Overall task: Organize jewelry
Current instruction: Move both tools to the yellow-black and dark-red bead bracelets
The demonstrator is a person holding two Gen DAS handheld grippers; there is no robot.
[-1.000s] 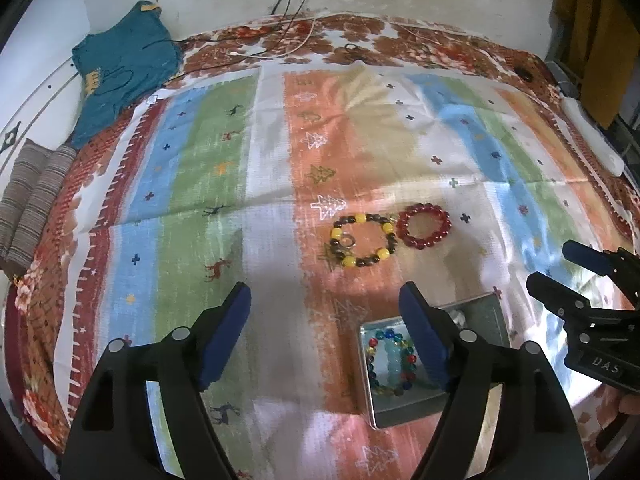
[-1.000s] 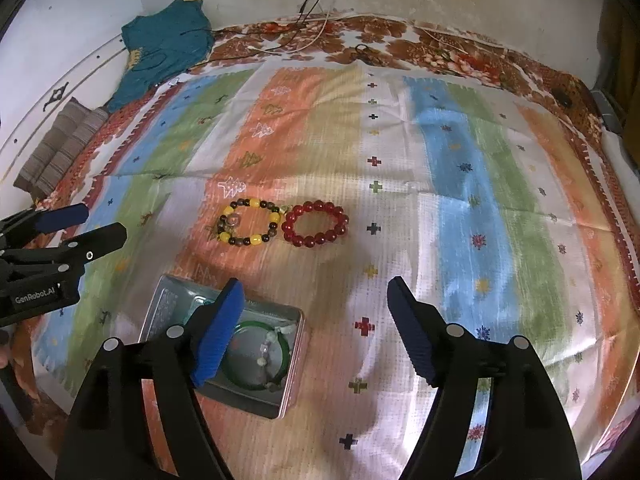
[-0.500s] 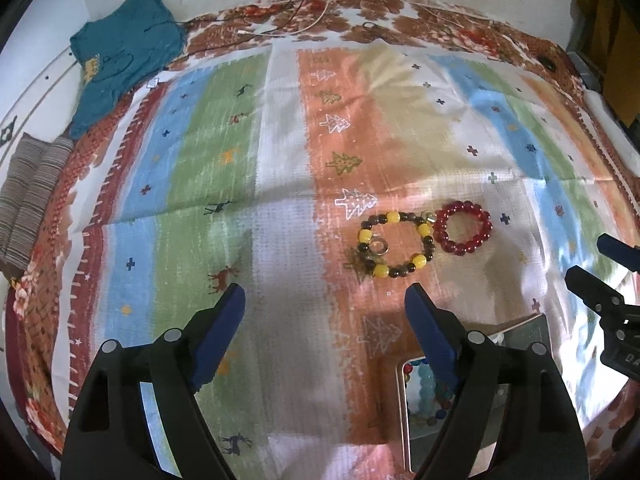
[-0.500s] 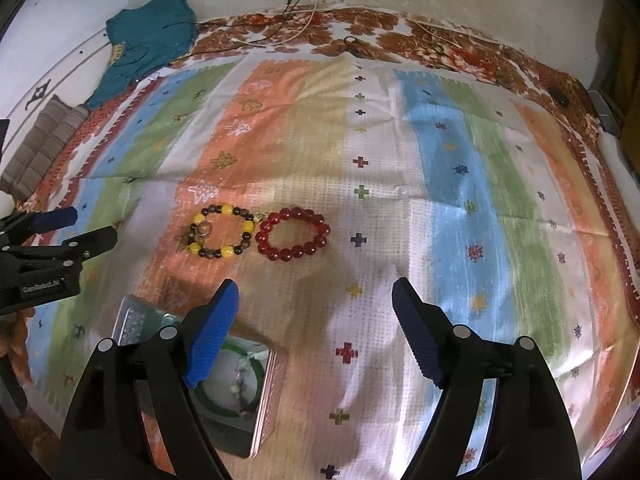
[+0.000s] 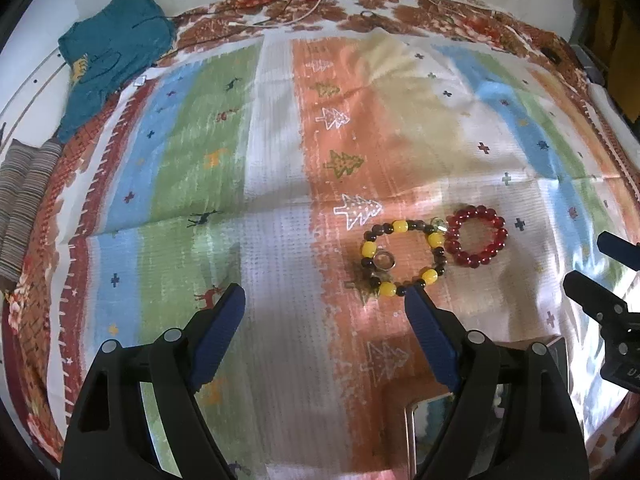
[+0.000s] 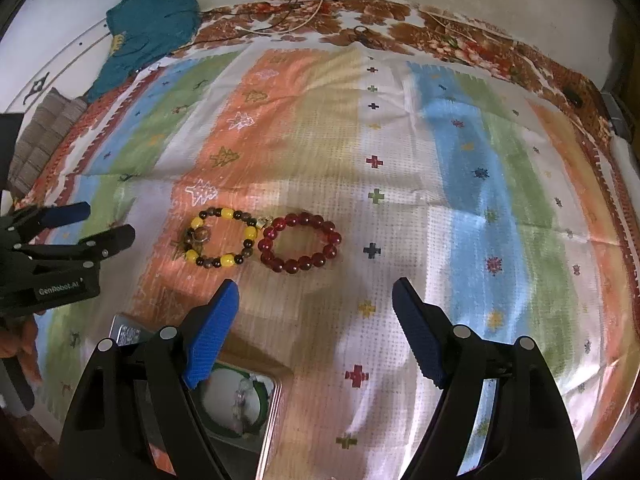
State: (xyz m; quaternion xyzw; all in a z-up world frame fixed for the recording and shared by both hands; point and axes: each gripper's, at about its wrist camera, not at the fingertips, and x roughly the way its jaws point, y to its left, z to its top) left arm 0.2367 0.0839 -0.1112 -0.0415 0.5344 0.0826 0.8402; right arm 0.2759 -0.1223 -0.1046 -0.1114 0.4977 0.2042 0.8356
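Note:
A bracelet of yellow and dark beads (image 5: pixel 402 258) (image 6: pixel 222 242) lies on the striped cloth, with a small ring (image 5: pixel 384 261) inside it. A red bead bracelet (image 5: pixel 476 236) (image 6: pixel 300 247) lies touching its right side. A metal tin (image 6: pixel 240 392) (image 5: pixel 424 428) sits near the front, holding a green bangle (image 6: pixel 260 394). My left gripper (image 5: pixel 326 312) is open and empty, hovering just front-left of the yellow bracelet. My right gripper (image 6: pixel 316 312) is open and empty, in front of the red bracelet, right of the tin.
A teal garment (image 5: pixel 112 52) lies at the far left corner, with folded striped cloth (image 5: pixel 20 204) below it. Cables (image 5: pixel 304 4) run along the far edge by the wall. The striped cloth (image 5: pixel 280 160) covers the surface.
Both grippers have pulled forward and up toward the bracelets; the tin has slid to the bottom of both views. The bracelets have not moved.

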